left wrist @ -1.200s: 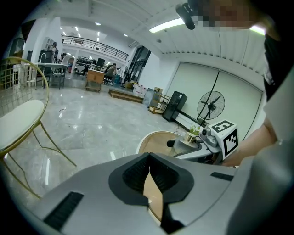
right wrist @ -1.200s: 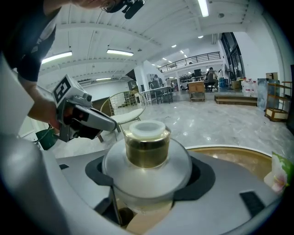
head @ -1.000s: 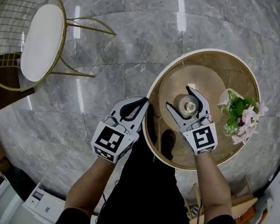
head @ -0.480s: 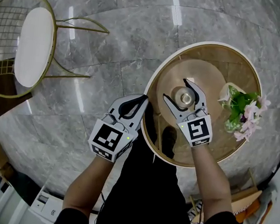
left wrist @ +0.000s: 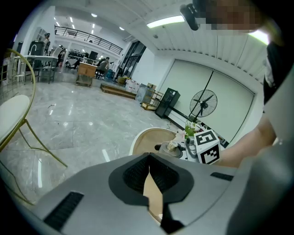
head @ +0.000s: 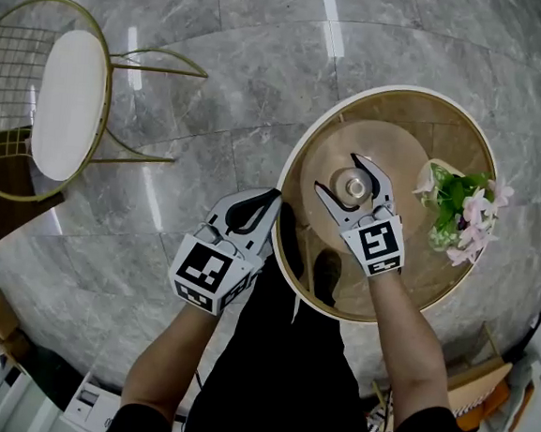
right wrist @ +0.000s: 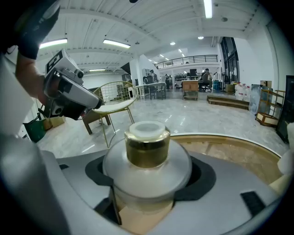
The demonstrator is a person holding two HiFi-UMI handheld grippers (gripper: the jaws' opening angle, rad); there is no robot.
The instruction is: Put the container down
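Note:
The container is a frosted round bottle with a gold neck and a white cap. My right gripper is shut on it, a pad pressed against each side of its body, over the middle of the round wooden table. In the right gripper view the bottle stands upright between the jaws of the right gripper. My left gripper is shut and holds nothing, just off the table's left rim. The left gripper view shows the left gripper with its jaws together, and the container beyond it.
A vase of pink flowers and green leaves stands on the table's right side, close to my right gripper. A gold wire chair with a white seat stands on the grey marble floor at the far left. Boxes lie near the person's feet.
My right gripper with the container has drifted slightly to the left and away from me over the table. The left gripper has barely moved.

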